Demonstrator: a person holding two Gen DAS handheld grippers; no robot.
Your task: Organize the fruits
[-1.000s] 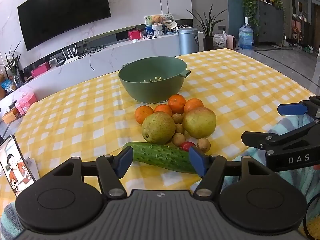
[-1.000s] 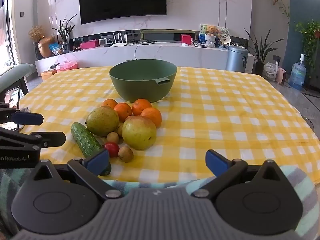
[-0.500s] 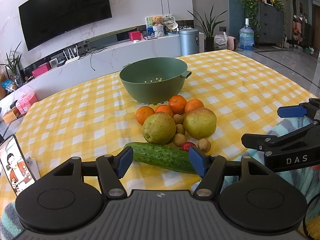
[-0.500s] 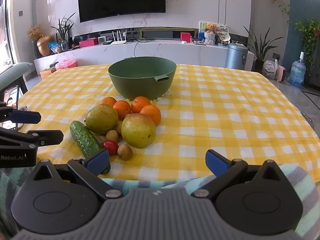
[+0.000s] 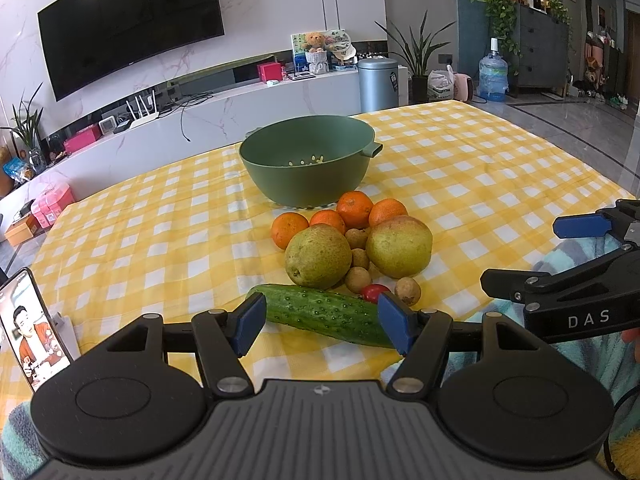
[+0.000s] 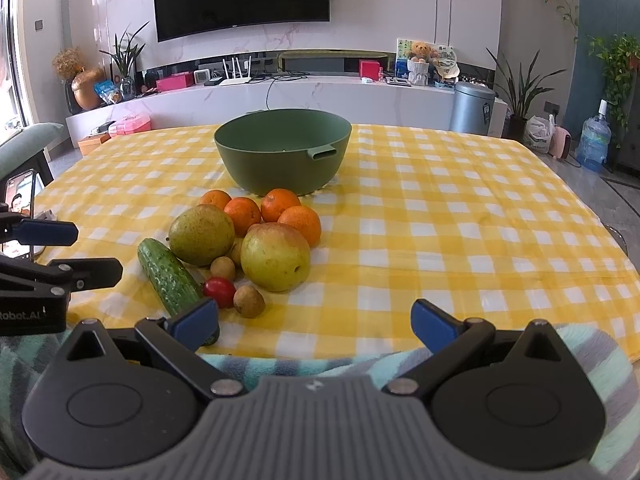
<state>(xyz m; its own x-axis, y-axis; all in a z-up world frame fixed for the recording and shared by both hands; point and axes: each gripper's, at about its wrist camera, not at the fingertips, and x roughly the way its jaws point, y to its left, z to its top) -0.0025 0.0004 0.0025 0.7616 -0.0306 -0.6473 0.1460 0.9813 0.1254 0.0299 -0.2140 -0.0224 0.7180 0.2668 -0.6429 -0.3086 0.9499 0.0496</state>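
A pile of fruit lies on the yellow checked tablecloth: two pears [image 5: 318, 255] [image 6: 276, 257], several oranges [image 5: 355, 209] [image 6: 280, 205], small brown longans [image 5: 407, 290] [image 6: 249, 301], a red tomato [image 6: 219, 291] and a cucumber [image 5: 324, 314] [image 6: 170, 276]. A green bowl [image 5: 308, 160] [image 6: 282, 150] stands behind them. My left gripper [image 5: 322, 328] is open and empty just before the cucumber. My right gripper [image 6: 314, 324] is open and empty at the table's near edge, right of the pile.
A phone [image 5: 30, 330] showing a video leans at the table's left edge. A striped teal blanket [image 6: 320, 364] lies along the near edge. A white TV cabinet [image 6: 280, 100], a bin and plants stand behind the table.
Both grippers have risen slightly and stayed open. The fruit and the bowl have not moved.
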